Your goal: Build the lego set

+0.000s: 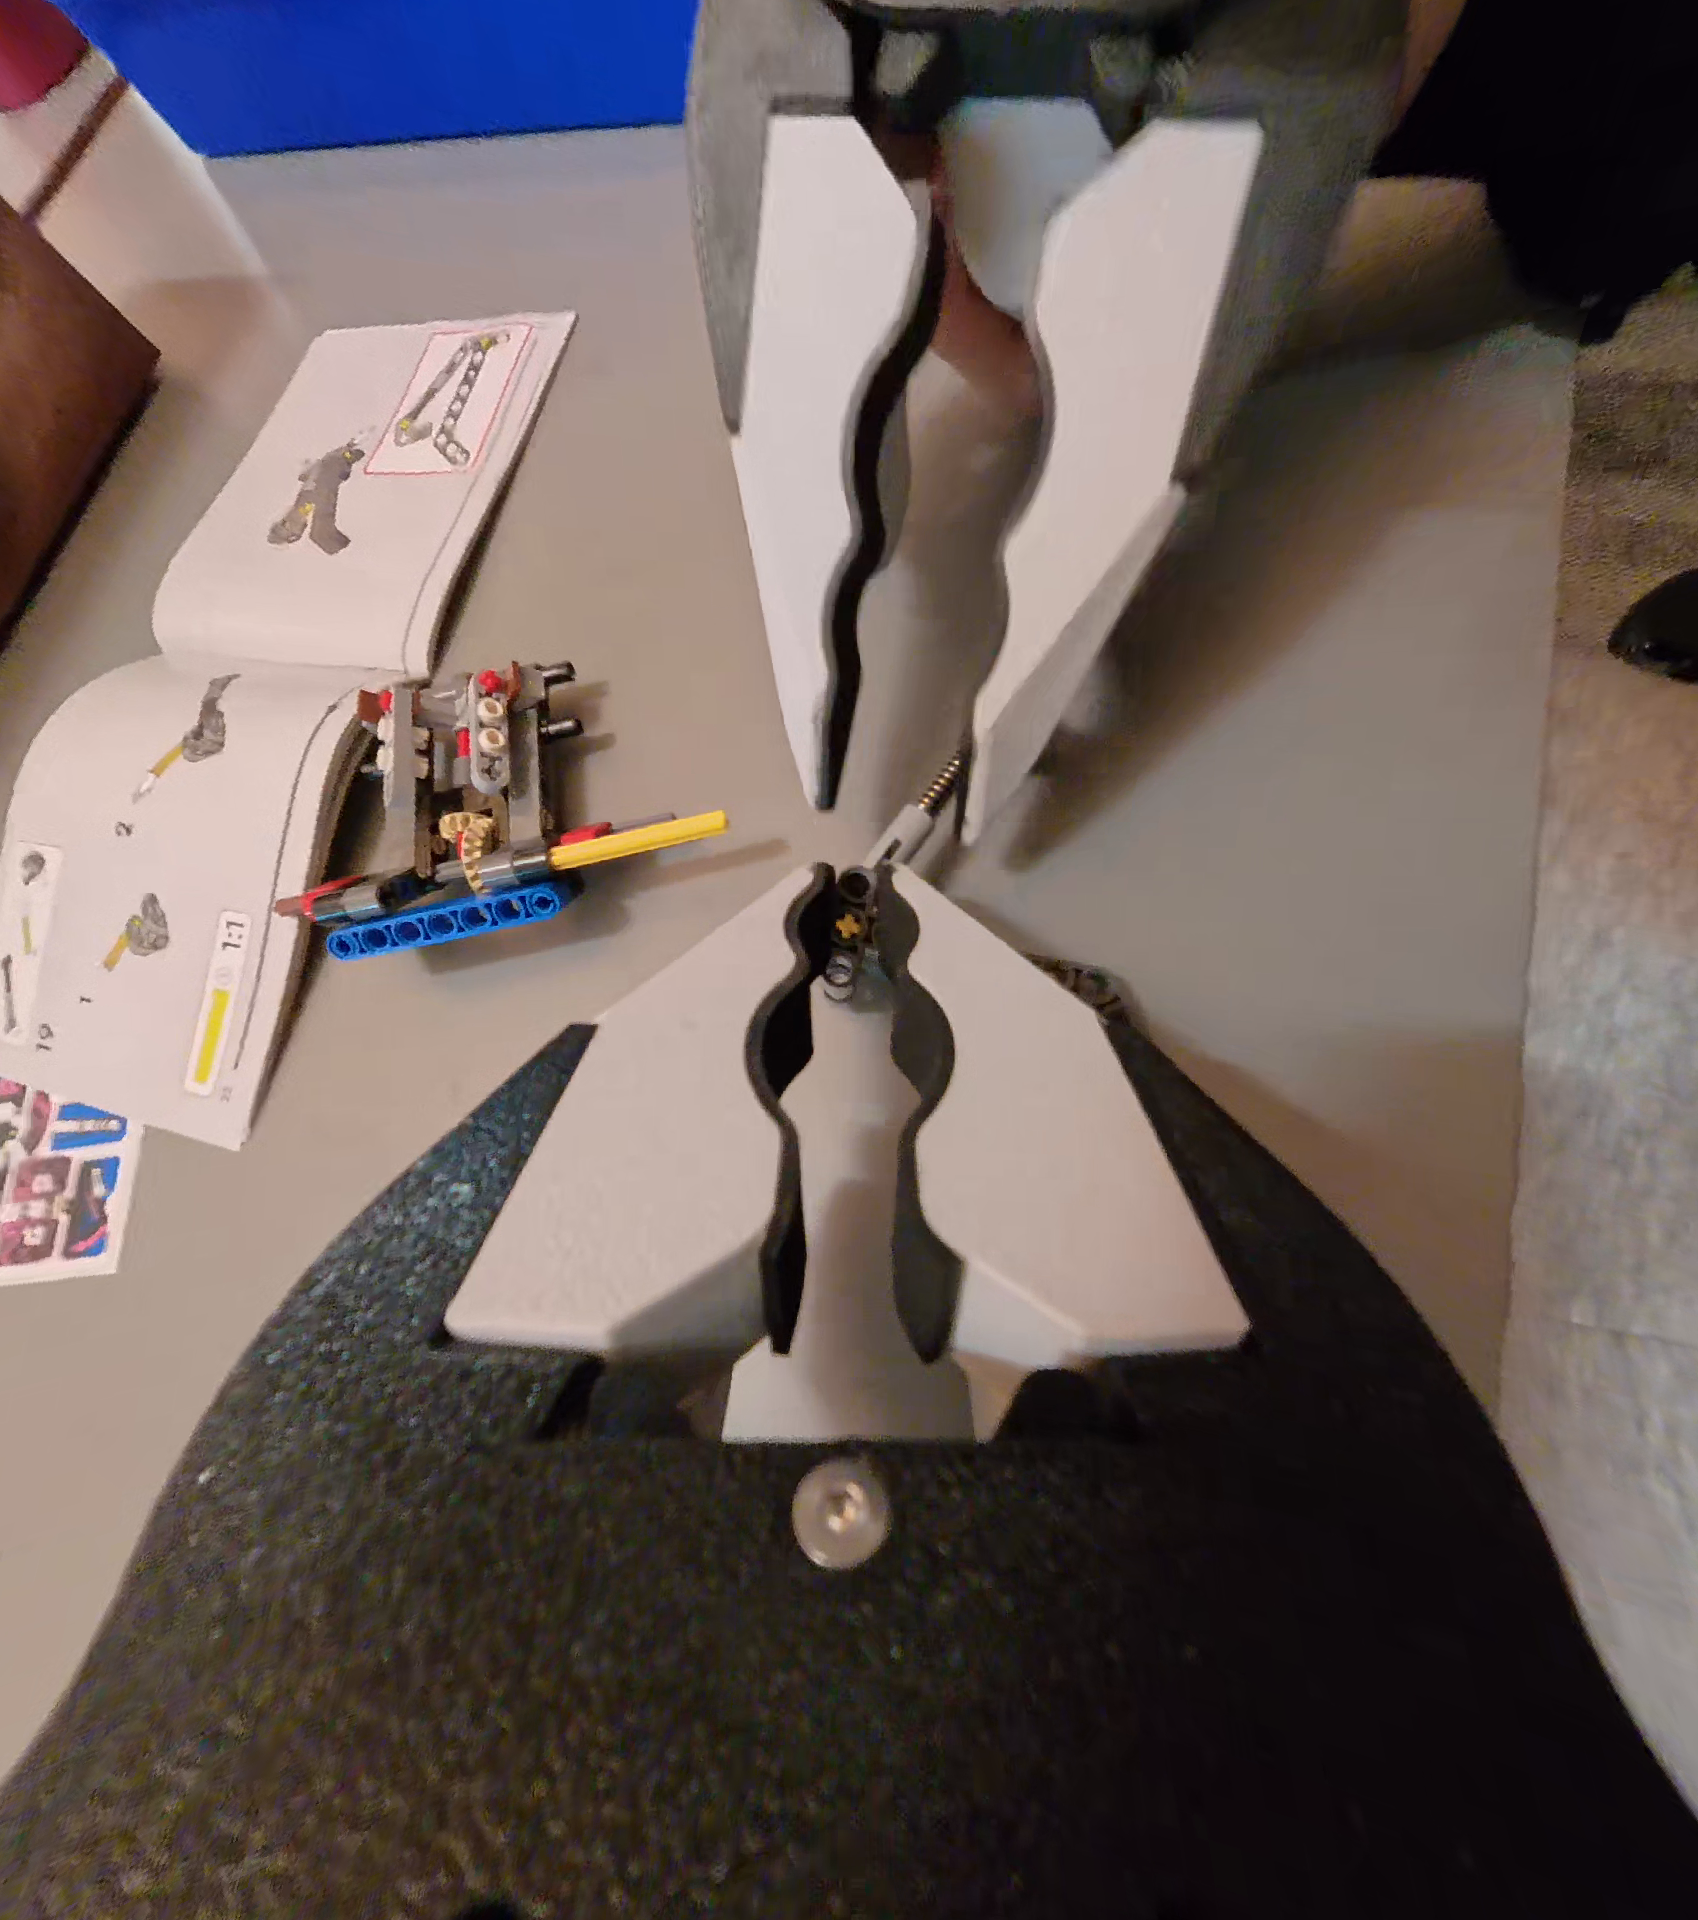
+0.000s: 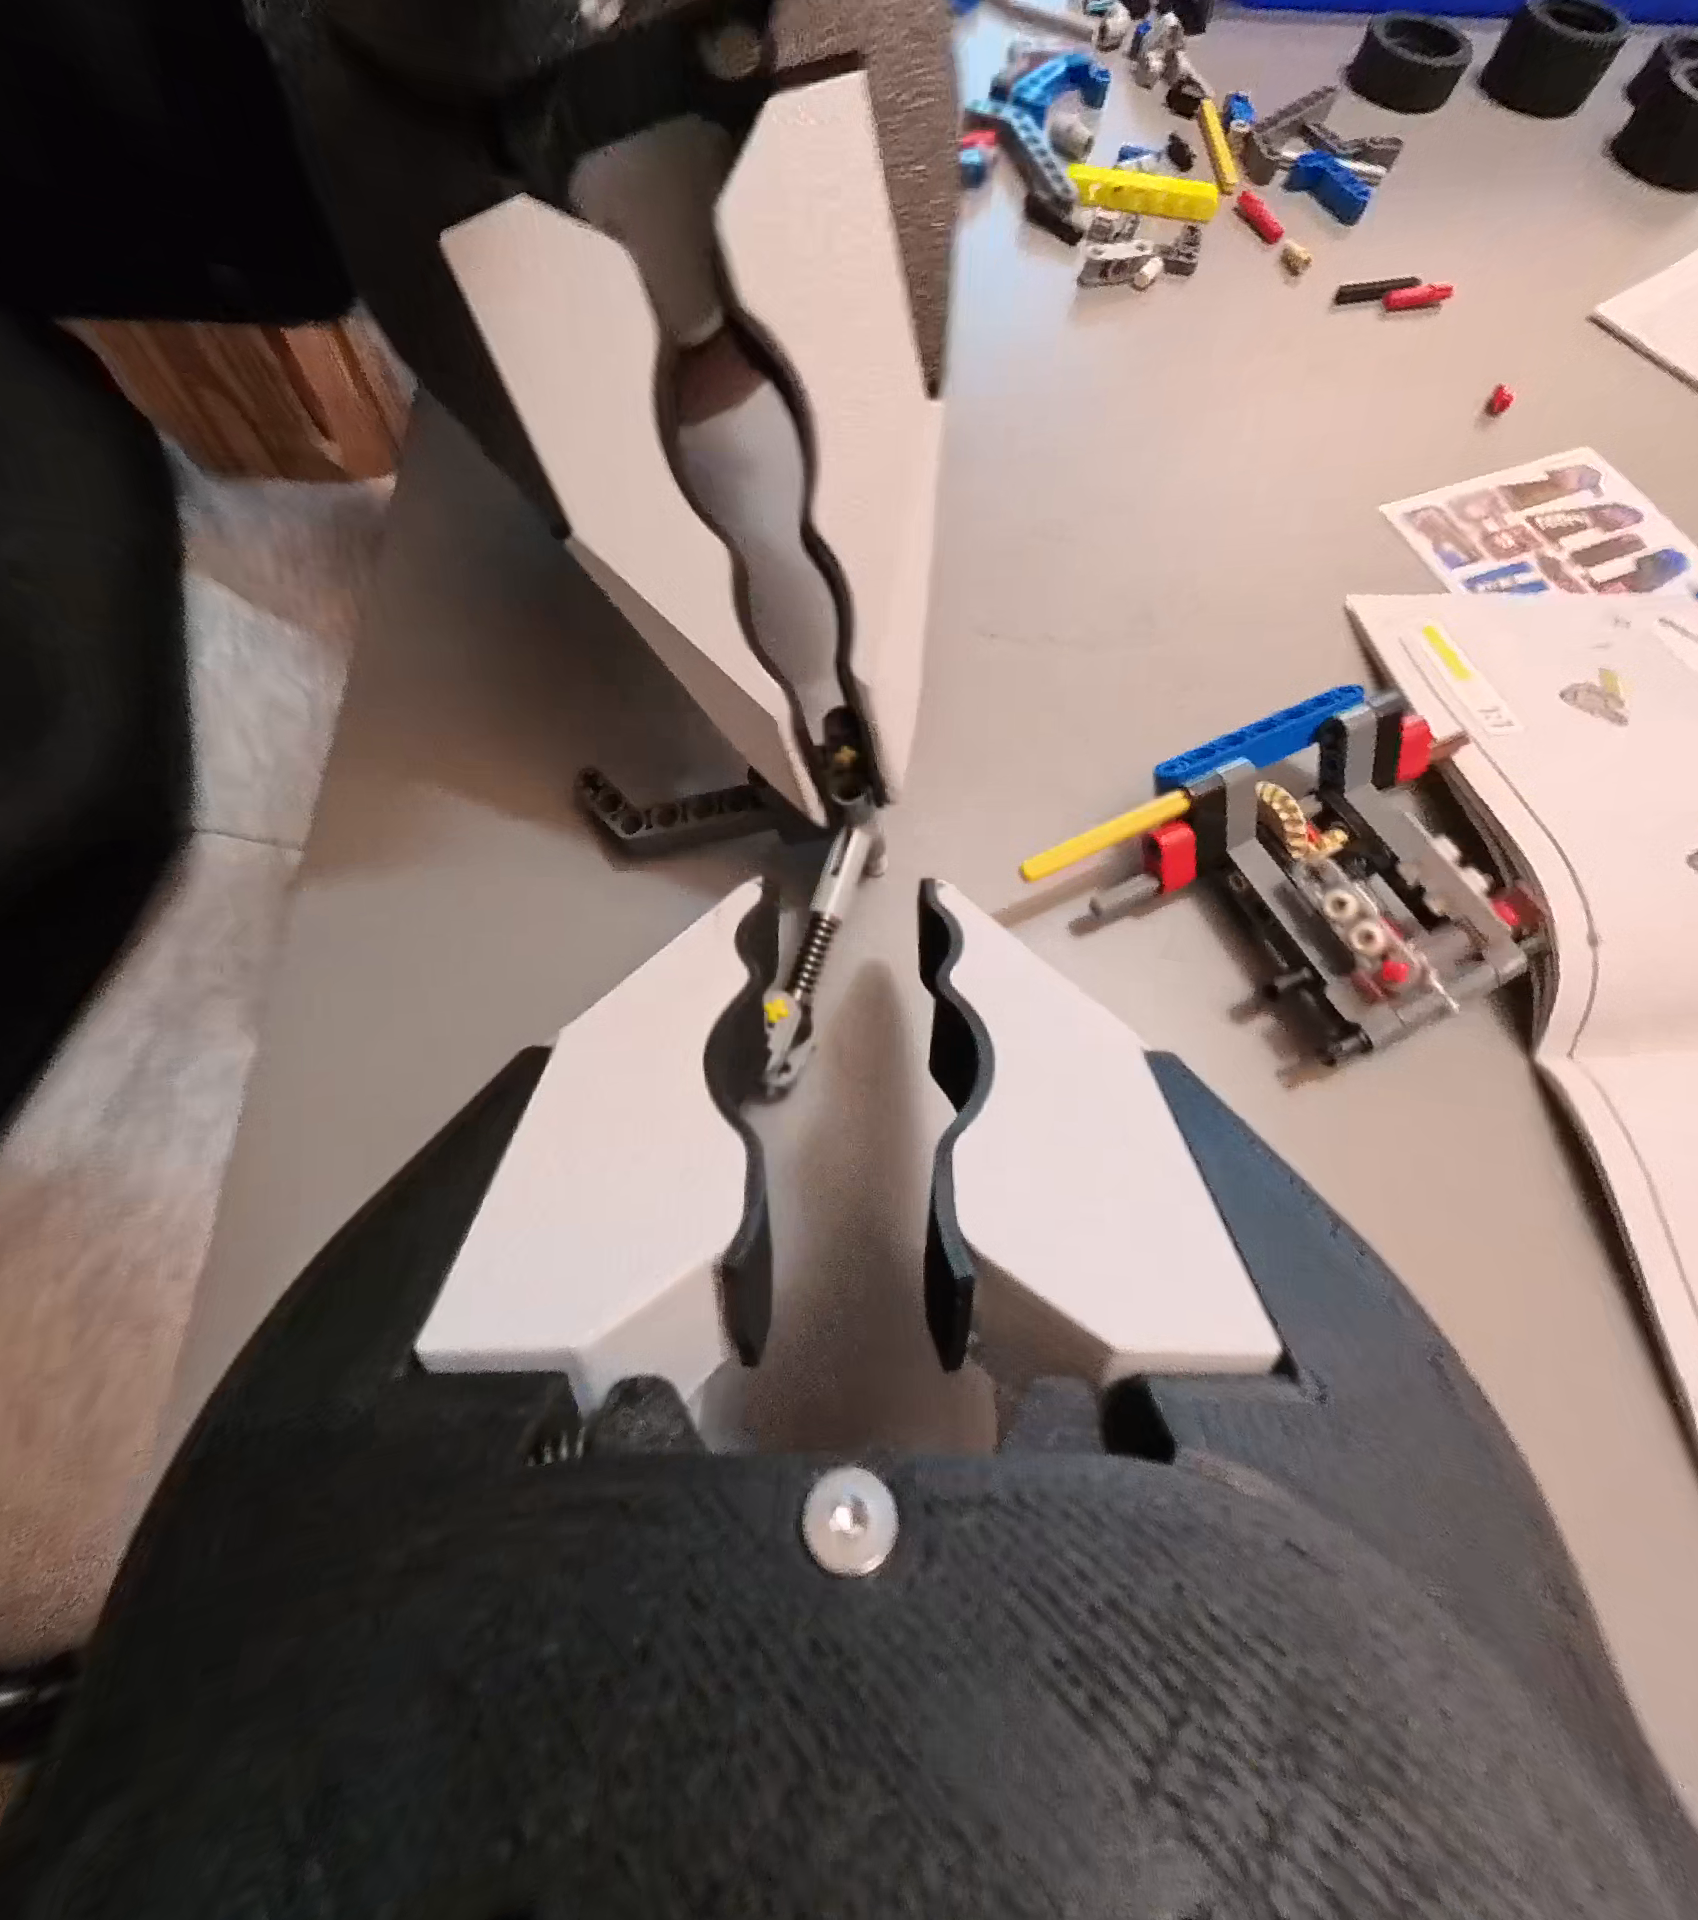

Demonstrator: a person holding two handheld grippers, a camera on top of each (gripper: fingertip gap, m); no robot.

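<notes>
The spring strut [image 2: 829, 914], a small shock-absorber piece with a grey rod and a coil, hangs in the air above the desk [image 2: 1136, 540], and we take it as our landmark. Its dark upper end sits pinched between the tips of the left hand-held gripper [image 1: 850, 925], whose jaws are pressed onto it. Its lower end, with the yellow cross, lies against the inner pad of one finger of the right hand-held gripper [image 2: 840, 894], whose jaws stand spread, not clamping anything.

To the right of the strut in the right wrist view, the half-built model [image 2: 1344, 883] rests on the desk, touching the open booklet [image 2: 1603, 935]. Behind the strut lies a dark bent beam [image 2: 658, 810].

We judge the step to be a handover or regrip: we should close the right jaws squarely on the lower end before loosening the left, keeping the strut straight so the spring does not twist out.
</notes>
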